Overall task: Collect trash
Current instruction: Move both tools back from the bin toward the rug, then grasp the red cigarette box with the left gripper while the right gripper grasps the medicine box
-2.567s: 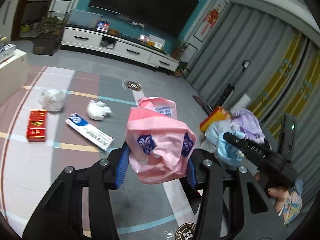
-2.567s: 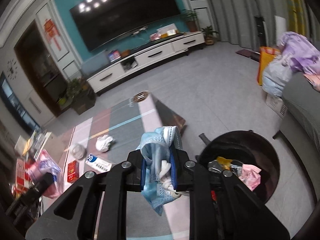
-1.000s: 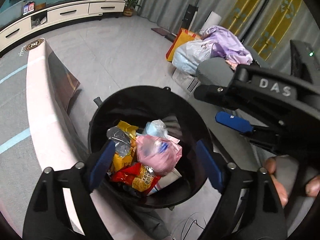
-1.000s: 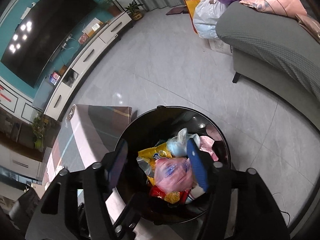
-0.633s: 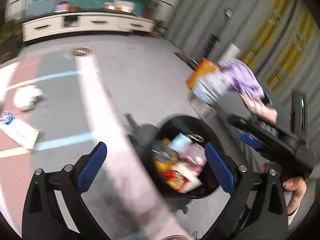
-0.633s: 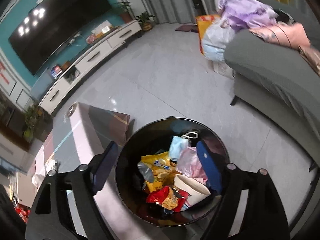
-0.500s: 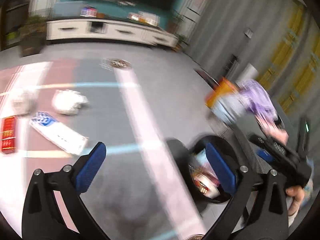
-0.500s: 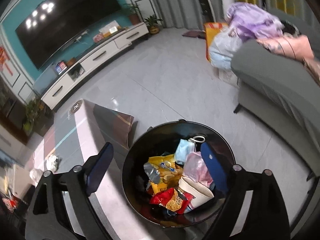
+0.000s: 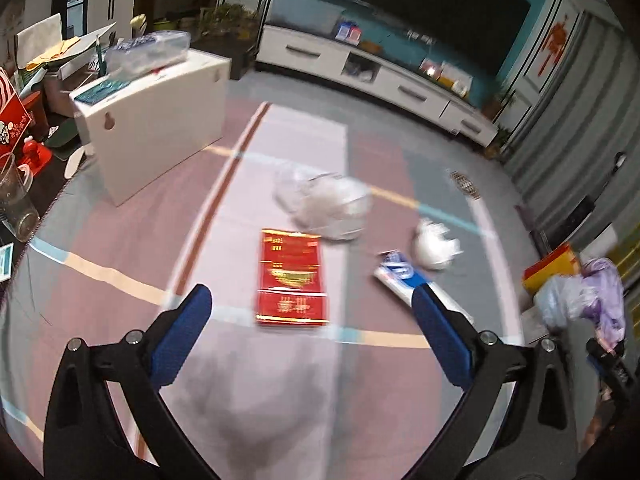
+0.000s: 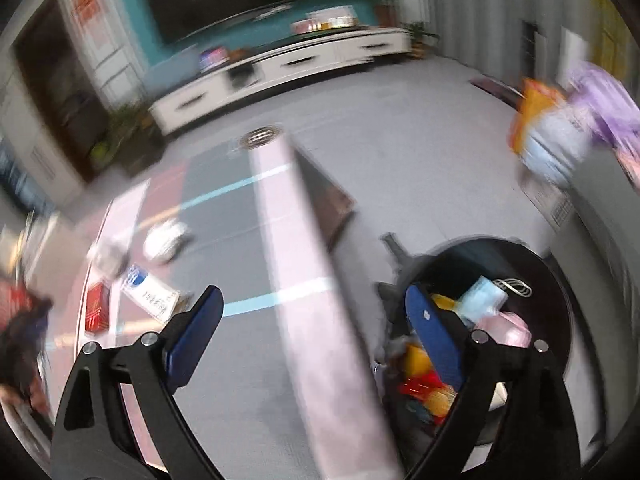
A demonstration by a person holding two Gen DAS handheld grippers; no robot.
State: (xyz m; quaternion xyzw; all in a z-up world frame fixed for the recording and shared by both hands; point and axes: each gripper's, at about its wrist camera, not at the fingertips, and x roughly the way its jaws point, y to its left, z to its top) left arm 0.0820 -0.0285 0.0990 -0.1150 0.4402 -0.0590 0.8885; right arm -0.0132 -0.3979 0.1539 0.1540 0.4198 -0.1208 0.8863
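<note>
white cabinet [image 9: 160, 120] left; tv stand [image 9: 372, 76] along far wall.

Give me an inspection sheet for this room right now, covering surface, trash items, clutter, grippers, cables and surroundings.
Surface: striped mat over grey floor.
Job's things: red box, clear crumpled bag, white wad, blue-and-white carton lie on the mat; black bin holds wrappers.
Clutter: white cabinet, plastic cup.
Grippers: left gripper open, empty; right gripper open, empty.
Cables: nothing seen.
Surroundings: television, white console, grey curtains.
</note>
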